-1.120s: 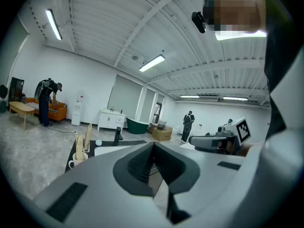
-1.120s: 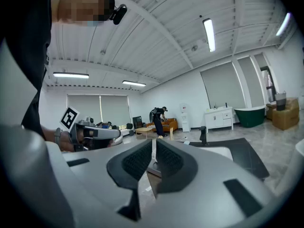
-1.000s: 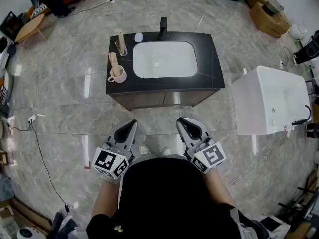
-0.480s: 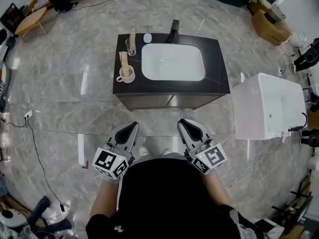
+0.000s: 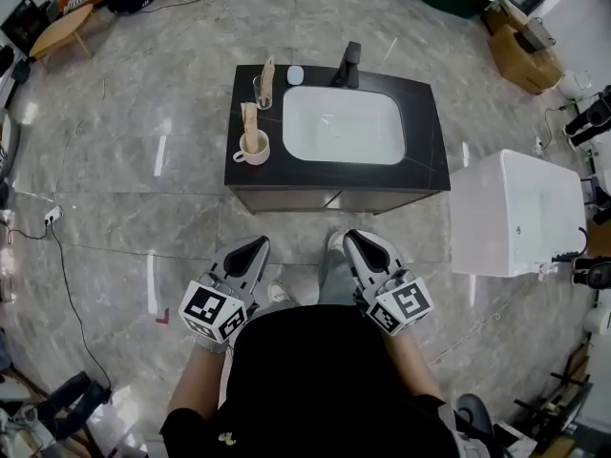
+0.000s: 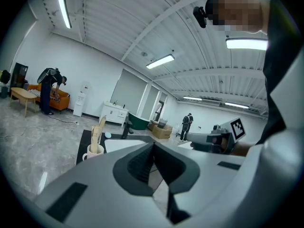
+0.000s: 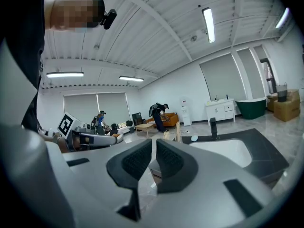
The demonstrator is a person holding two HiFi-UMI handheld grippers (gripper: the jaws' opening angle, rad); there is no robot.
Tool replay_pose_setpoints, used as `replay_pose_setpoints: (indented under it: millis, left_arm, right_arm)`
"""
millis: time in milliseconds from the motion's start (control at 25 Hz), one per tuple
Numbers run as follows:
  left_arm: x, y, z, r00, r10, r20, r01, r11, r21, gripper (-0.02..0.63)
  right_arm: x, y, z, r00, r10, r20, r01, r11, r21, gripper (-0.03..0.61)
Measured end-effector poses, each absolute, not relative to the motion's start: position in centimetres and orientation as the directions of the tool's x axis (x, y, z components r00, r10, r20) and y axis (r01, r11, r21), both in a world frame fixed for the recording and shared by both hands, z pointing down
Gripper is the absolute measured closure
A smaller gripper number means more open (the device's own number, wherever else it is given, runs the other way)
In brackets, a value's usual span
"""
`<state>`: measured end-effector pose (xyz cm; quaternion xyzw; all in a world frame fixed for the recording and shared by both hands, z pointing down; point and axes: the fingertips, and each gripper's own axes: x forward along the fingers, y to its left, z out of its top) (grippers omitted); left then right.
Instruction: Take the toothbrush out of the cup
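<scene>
A white cup (image 5: 253, 148) stands at the left end of a black sink counter (image 5: 428, 165) and holds a wooden toothbrush (image 5: 249, 120). Behind it a glass (image 5: 262, 93) holds another wooden brush. The left gripper view shows the cup (image 6: 92, 151) and its toothbrush (image 6: 97, 135) ahead to the left. My left gripper (image 5: 258, 245) and right gripper (image 5: 354, 238) are held side by side low in front of me, well short of the counter. Both are shut and empty, as the left gripper (image 6: 153, 147) and right gripper (image 7: 154, 147) show in their own views.
A white basin (image 5: 344, 125) and a black faucet (image 5: 349, 64) fill the counter's middle and back. A white tub-like box (image 5: 516, 213) stands to the right, cardboard boxes (image 5: 521, 36) lie far right, and a cable (image 5: 67, 265) trails on the floor at left. People stand far off.
The counter with the cup has slid down and rightward in the head view, so I have come closer to it. Both grippers stay shut and empty before me.
</scene>
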<state>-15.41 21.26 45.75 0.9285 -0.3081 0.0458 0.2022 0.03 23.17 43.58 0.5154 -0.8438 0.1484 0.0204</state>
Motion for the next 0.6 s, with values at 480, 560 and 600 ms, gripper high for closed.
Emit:
replay_pose_setpoints:
  millis: [480, 560, 600]
  left_arm:
    - [-9.2, 12.5, 46.7, 0.732, -0.640, 0.233, -0.676, -0.641, 0.365, 0.591]
    - [-7.8, 11.0, 46.6, 0.720, -0.650, 0.243, -0.689, -0.629, 0.360, 0.591]
    - [-7.1, 10.2, 46.4, 0.714, -0.655, 0.247, -0.695, -0.624, 0.357, 0.591]
  right_arm:
    - [6.7, 12.0, 44.0, -0.572, -0.797, 0.192, -0.816, 0.531, -0.229, 0.531]
    - [8.0, 10.0, 43.7, -0.590, -0.786, 0.185, -0.804, 0.549, -0.230, 0.531]
    - [8.7, 9.1, 43.5, -0.599, -0.780, 0.181, -0.797, 0.559, -0.230, 0.531]
